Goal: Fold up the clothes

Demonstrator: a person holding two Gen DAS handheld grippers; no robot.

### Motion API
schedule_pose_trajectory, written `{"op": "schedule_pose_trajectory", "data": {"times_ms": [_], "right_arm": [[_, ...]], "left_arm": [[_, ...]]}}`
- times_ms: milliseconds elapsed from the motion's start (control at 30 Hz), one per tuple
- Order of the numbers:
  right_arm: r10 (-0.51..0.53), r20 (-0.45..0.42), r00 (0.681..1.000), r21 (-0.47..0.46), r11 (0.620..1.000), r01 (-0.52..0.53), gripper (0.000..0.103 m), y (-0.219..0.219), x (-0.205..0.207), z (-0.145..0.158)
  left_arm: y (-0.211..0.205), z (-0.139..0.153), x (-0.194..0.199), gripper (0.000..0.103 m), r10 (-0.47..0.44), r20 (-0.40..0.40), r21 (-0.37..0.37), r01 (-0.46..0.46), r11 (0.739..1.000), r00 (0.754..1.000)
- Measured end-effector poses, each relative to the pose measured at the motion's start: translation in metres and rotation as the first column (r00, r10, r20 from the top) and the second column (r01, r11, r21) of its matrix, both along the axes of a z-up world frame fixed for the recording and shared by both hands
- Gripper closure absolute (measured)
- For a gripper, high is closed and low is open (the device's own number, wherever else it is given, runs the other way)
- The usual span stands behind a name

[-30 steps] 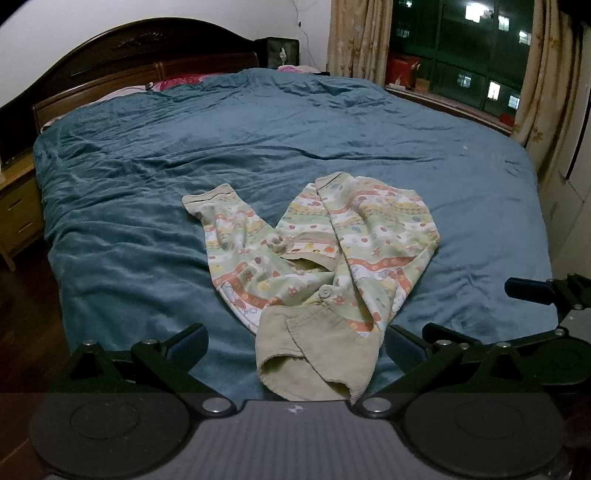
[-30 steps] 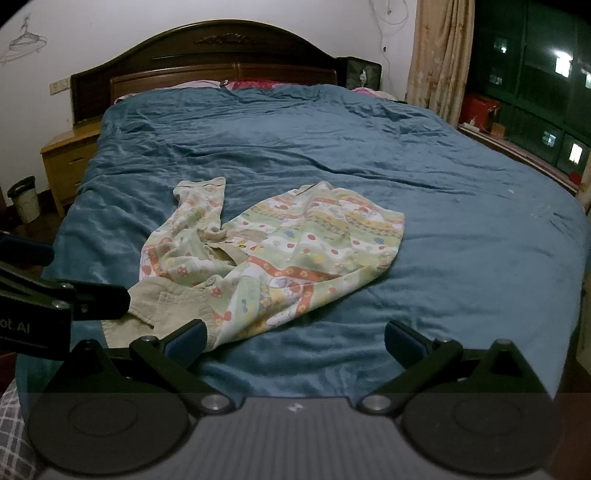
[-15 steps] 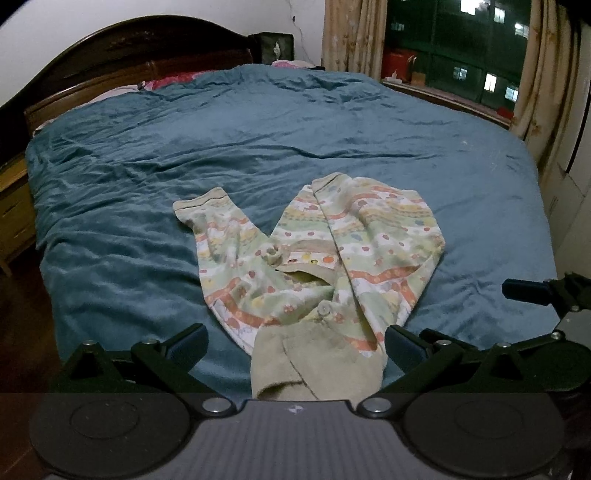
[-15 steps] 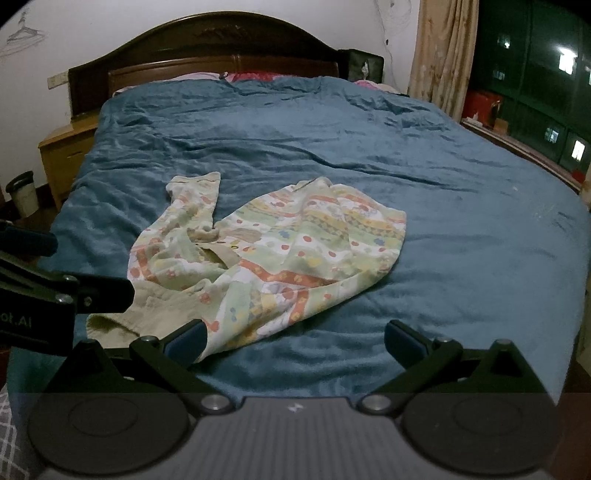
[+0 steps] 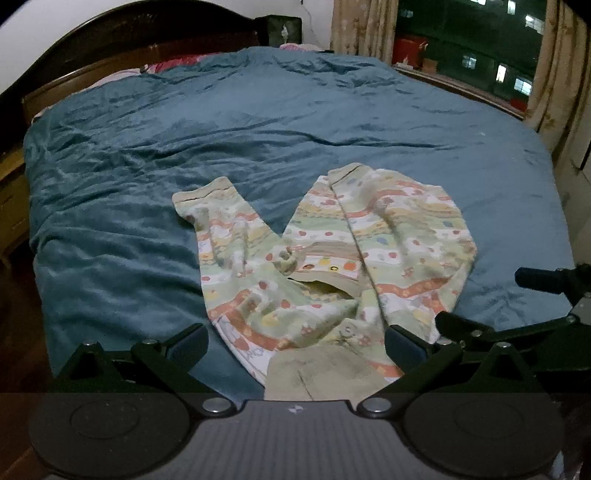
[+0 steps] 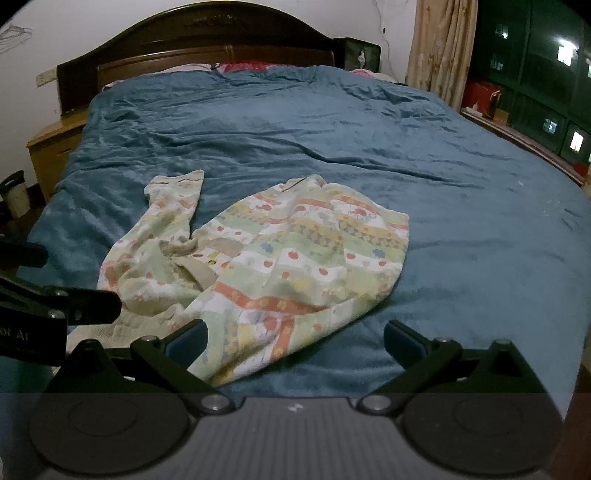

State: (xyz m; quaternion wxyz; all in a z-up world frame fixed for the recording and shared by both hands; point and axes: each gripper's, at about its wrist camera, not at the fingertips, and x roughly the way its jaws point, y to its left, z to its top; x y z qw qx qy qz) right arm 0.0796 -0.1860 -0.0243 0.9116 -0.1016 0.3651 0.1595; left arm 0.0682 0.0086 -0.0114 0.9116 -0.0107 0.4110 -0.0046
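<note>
**Pyjama garment rumpled on blue bed, both grippers spread wide**

Left wrist view: Patterned garment (image 5: 332,266) lying crumpled on the near half of the blue bedspread (image 5: 221,140), one narrow limb stretched toward the headboard, plain beige lining turned out at the near edge. Left gripper (image 5: 295,343) wide apart, holding nothing, fingers flanking the beige end from above; contact with the cloth not discernible. Right gripper (image 5: 491,332) visible at the right edge, just beside the garment. Dark wooden headboard (image 5: 122,40) at the far end, pink pillows peeking out beneath it. Beige curtains (image 5: 364,29) framing a dark window (image 5: 469,40) with lit buildings outside.

Right wrist view: Same garment (image 6: 280,266) spread left of centre on the wrinkled bedspread (image 6: 406,147). Right gripper (image 6: 295,339) gaping, empty, left finger over the garment's near hem. Left gripper (image 6: 74,306) entering from the left edge, beside the beige end. Light wooden nightstand (image 6: 51,147) beside the headboard (image 6: 199,40), white wall behind, curtain (image 6: 439,51) and window (image 6: 532,66) to the right.
</note>
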Motion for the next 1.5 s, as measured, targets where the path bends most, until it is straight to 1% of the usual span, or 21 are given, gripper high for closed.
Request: {"op": "schedule_pose_trajectory", "data": {"times_ms": [433,700,833,1033,1233,1300,1367,1433,1500], "right_arm": [[-0.009,-0.016,1.0,-0.015,1.0,0.008,0.001,0.005,0.039,-0.009],[-0.02,-0.023,1.0,-0.021,1.0,0.02,0.004,0.004,0.058,-0.013],[-0.036,-0.007,0.999,-0.026,0.999,0.035,0.004,0.0,0.07,-0.012],[-0.077,0.014,0.997,-0.024,0.997,0.077,0.008,-0.013,0.098,-0.008],[-0.099,0.042,0.994,-0.021,0.995,0.1,0.014,-0.017,0.132,-0.002],[-0.118,0.053,0.992,-0.037,0.992,0.12,0.022,-0.018,0.145,-0.003],[-0.135,0.045,0.99,-0.034,0.99,0.137,0.028,-0.021,0.155,-0.004],[-0.119,0.044,0.992,-0.027,0.992,0.121,0.031,-0.019,0.16,-0.003],[-0.08,0.047,0.996,-0.022,0.996,0.081,0.034,-0.011,0.163,-0.001]], "left_arm": [[0.011,-0.016,0.036,0.0,0.026,-0.042,-0.004,-0.026,1.0,0.999],[0.01,-0.022,0.053,0.0,0.025,-0.057,0.0,-0.025,1.0,0.998],[0.012,-0.026,0.062,0.0,0.033,-0.062,0.005,-0.032,0.999,0.998],[0.017,-0.029,0.075,0.0,0.04,-0.062,0.01,-0.04,0.999,0.997],[0.023,-0.034,0.082,0.0,0.044,-0.067,0.004,-0.044,0.999,0.997],[0.025,-0.036,0.084,0.001,0.045,-0.069,0.005,-0.045,0.999,0.997],[0.027,-0.039,0.087,0.002,0.047,-0.07,0.01,-0.046,0.999,0.996],[0.03,-0.041,0.089,0.003,0.052,-0.072,0.012,-0.051,0.999,0.996],[0.032,-0.043,0.091,0.004,0.06,-0.073,0.006,-0.06,0.998,0.996]]}}
